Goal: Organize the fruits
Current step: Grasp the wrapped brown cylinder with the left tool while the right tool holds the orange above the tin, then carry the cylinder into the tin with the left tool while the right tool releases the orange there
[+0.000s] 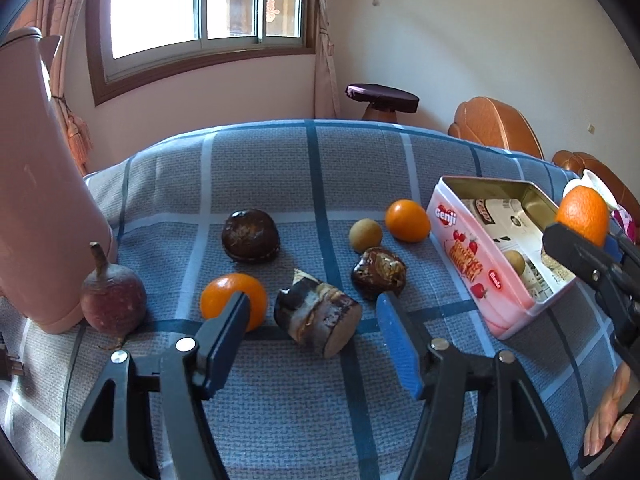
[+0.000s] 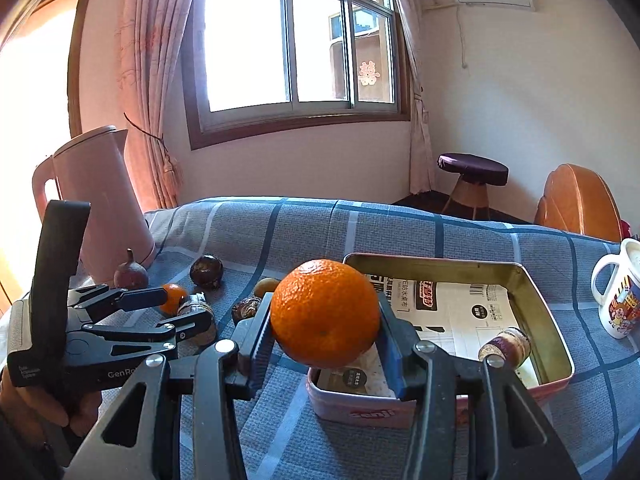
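My right gripper (image 2: 325, 344) clamps the orange (image 2: 325, 312) above the tin's (image 2: 520, 276) near end, ready to drop it in, while my left gripper (image 1: 312, 320) hangs spread over the remaining fruit.

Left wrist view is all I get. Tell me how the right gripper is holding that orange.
Observer: The right gripper has the orange clamped from both sides, above the near end of the pink tin.
Operator: Describe what lies in the tin.
Observer: A printed paper liner, and one small brown piece with a tan end lying by the right wall.
Operator: Name the white thing behind the orange.
Observer: A white mug with a cartoon print, standing right of the tin with its handle toward it.
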